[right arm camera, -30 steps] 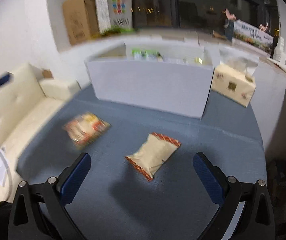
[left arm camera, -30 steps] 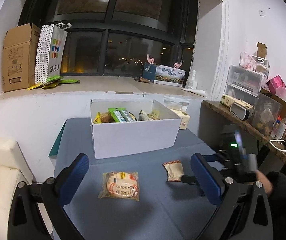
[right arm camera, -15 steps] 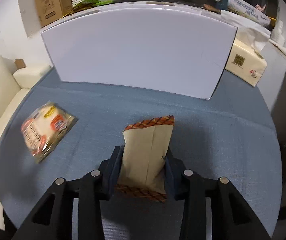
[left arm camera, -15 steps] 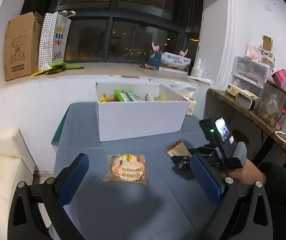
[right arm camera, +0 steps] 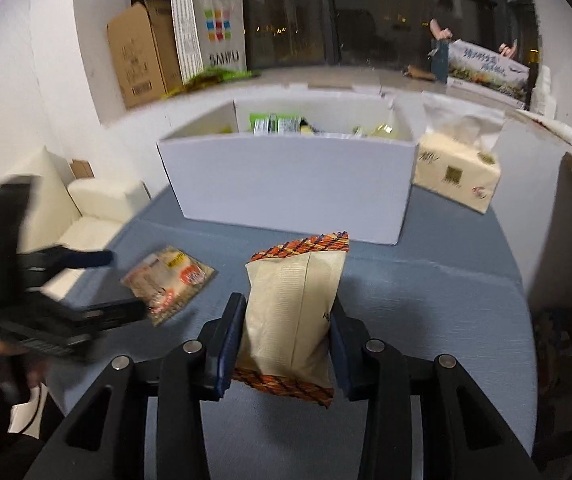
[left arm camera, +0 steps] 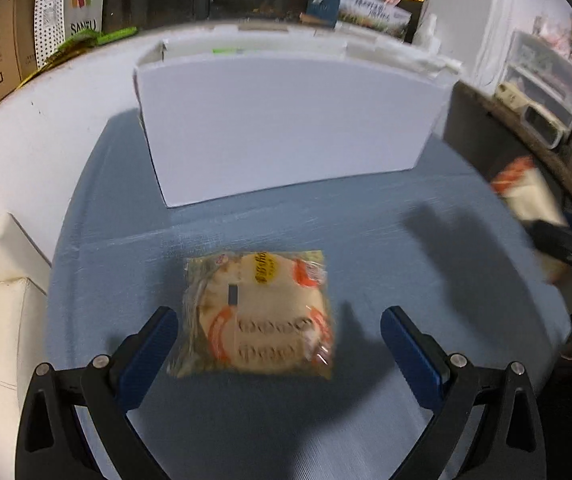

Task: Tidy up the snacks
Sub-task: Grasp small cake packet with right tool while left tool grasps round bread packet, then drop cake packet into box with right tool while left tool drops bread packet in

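My right gripper (right arm camera: 286, 316) is shut on a tan snack bag with orange patterned ends (right arm camera: 294, 312) and holds it above the blue table; the bag shows blurred in the left wrist view (left arm camera: 526, 196). My left gripper (left arm camera: 277, 336) is open, its blue fingers on either side of a clear pack of round crackers (left arm camera: 257, 316) lying flat on the table. That pack also shows in the right wrist view (right arm camera: 169, 280). The white snack box (right arm camera: 286, 184) stands behind, with several packets inside.
A tissue box (right arm camera: 458, 176) stands right of the white box. A cardboard box (right arm camera: 141, 52) and a paper bag (right arm camera: 213, 24) sit on the window ledge. A cream sofa (right arm camera: 85, 216) is left of the table (left arm camera: 366, 240). Shelves with clutter (left arm camera: 542, 92) are at right.
My right gripper closed on the tan bag and lifted it off the table. My left gripper dropped down and forward over the cracker pack, staying open.
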`<state>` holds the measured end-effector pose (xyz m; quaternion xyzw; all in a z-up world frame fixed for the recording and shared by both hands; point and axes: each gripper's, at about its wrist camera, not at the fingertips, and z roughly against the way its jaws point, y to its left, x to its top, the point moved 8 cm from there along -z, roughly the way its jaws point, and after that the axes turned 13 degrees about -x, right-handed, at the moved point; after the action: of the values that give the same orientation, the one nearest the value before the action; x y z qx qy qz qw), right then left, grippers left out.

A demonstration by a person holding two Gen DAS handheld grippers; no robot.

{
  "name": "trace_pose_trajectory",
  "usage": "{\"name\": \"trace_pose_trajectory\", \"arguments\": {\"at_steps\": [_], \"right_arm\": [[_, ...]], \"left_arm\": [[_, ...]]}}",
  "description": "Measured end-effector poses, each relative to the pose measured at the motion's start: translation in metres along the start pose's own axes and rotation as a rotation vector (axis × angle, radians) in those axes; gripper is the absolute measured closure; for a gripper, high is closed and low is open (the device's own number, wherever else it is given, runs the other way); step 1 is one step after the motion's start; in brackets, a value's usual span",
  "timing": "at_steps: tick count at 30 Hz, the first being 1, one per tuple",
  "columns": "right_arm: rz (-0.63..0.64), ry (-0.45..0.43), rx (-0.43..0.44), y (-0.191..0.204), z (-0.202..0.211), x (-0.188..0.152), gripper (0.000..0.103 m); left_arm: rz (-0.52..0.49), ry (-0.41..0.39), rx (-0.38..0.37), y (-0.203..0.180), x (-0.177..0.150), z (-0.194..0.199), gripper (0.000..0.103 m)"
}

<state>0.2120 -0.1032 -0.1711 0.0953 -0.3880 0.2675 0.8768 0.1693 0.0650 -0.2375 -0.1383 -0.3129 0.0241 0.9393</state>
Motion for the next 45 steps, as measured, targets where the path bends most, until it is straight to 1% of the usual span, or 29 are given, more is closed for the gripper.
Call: {"name": "trace_pose_trajectory", "arguments": {"at_steps": [3, 4, 5, 6, 7, 8, 9, 10, 12, 14, 16, 17, 19, 21, 22, 23, 24, 26, 27, 28, 30, 32, 35, 39, 41, 42, 43, 44, 45], "right_arm": [[-0.009, -0.024, -0.002, 0.001, 0.013, 0.0, 0.06], [-0.012, -0.029, -0.002, 0.003, 0.016, -0.001, 0.06], [-0.015, -0.031, 0.0, 0.003, 0.018, -0.003, 0.06], [-0.017, -0.033, 0.002, -0.003, 0.019, -0.001, 0.06], [-0.021, -0.037, 0.007, -0.003, 0.022, -0.002, 0.06], [-0.024, -0.038, 0.01, -0.006, 0.021, -0.004, 0.06], [-0.026, -0.037, 0.01, -0.007, 0.018, -0.004, 0.06], [-0.031, -0.036, 0.011, -0.007, 0.018, -0.004, 0.06], [-0.038, -0.034, 0.018, -0.008, 0.017, -0.007, 0.06], [-0.038, -0.04, 0.02, -0.007, 0.019, -0.007, 0.06], [-0.043, -0.046, 0.023, -0.008, 0.02, -0.008, 0.06], [-0.05, -0.052, 0.023, -0.009, 0.021, -0.007, 0.06], [-0.066, -0.065, 0.028, -0.012, 0.022, -0.003, 0.06], [-0.079, -0.077, 0.039, -0.015, 0.022, 0.004, 0.06], [-0.085, -0.083, 0.045, -0.016, 0.023, 0.009, 0.06], [-0.094, -0.091, 0.063, -0.018, 0.022, 0.018, 0.06], [-0.105, -0.1, 0.079, -0.02, 0.023, 0.027, 0.06], [-0.117, -0.122, 0.099, -0.025, 0.021, 0.052, 0.06], [-0.122, -0.135, 0.102, -0.027, 0.02, 0.066, 0.06], [-0.13, -0.145, 0.111, -0.03, 0.019, 0.078, 0.06], [-0.157, -0.152, 0.148, -0.034, 0.008, 0.114, 0.06], [-0.178, -0.151, 0.173, -0.036, -0.004, 0.141, 0.06], [-0.196, -0.123, 0.17, -0.039, -0.037, 0.181, 0.06], [-0.216, -0.073, 0.159, -0.045, -0.075, 0.207, 0.06], [-0.192, -0.044, 0.128, -0.045, -0.095, 0.214, 0.06], [-0.185, -0.035, 0.122, -0.046, -0.1, 0.215, 0.06], [-0.173, -0.027, 0.113, -0.046, -0.108, 0.217, 0.06], [-0.161, -0.02, 0.1, -0.046, -0.114, 0.217, 0.058], [-0.147, -0.004, 0.098, -0.046, -0.118, 0.217, 0.055]], "left_arm": [[0.024, 0.048, 0.032, 0.009, -0.002, -0.017, 0.0], [0.035, 0.056, 0.035, 0.012, -0.004, -0.02, 0.001], [0.026, 0.043, 0.043, 0.013, -0.004, -0.02, 0.001], [0.017, 0.042, 0.053, 0.013, -0.004, -0.02, 0.005], [-0.002, 0.045, 0.073, 0.012, -0.004, -0.019, 0.016], [-0.021, 0.038, 0.064, 0.009, -0.003, -0.016, 0.024], [-0.007, 0.03, 0.032, 0.009, -0.004, -0.013, 0.027], [0.017, 0.016, -0.001, 0.006, -0.006, -0.01, 0.027], [0.021, -0.021, -0.011, 0.003, -0.008, 0.001, 0.027], [0.026, -0.09, -0.063, -0.007, -0.007, 0.021, 0.027], [0.017, -0.155, -0.08, -0.018, -0.003, 0.045, 0.027], [0.006, -0.196, -0.091, -0.025, 0.002, 0.061, 0.027], [-0.008, -0.25, -0.107, -0.032, 0.012, 0.082, 0.027], [-0.018, -0.308, -0.12, -0.037, 0.032, 0.106, 0.027], [-0.02, -0.33, -0.135, -0.037, 0.04, 0.114, 0.027], [-0.021, -0.364, -0.149, -0.039, 0.056, 0.125, 0.027], [-0.021, -0.382, -0.151, -0.035, 0.067, 0.131, 0.027], [-0.021, -0.408, -0.164, -0.029, 0.096, 0.133, 0.027], [-0.017, -0.425, -0.174, -0.027, 0.118, 0.134, 0.027], [-0.008, -0.429, -0.179, -0.023, 0.131, 0.134, 0.027], [0.012, -0.438, -0.183, -0.014, 0.167, 0.122, 0.027], [0.004, -0.423, -0.156, -0.006, 0.195, 0.107, 0.027], [0.018, -0.396, -0.147, 0.002, 0.223, 0.084, 0.027], [0.016, -0.36, -0.12, 0.008, 0.246, 0.055, 0.027], [0.005, -0.336, -0.103, 0.01, 0.25, 0.046, 0.024], [0.007, -0.324, -0.1, 0.011, 0.248, 0.043, 0.015], [0.011, -0.313, -0.092, 0.013, 0.247, 0.04, 0.004], [0.01, -0.319, -0.082, 0.016, 0.245, 0.041, 0.0], [0.007, -0.33, -0.066, 0.018, 0.242, 0.043, 0.0]]}}
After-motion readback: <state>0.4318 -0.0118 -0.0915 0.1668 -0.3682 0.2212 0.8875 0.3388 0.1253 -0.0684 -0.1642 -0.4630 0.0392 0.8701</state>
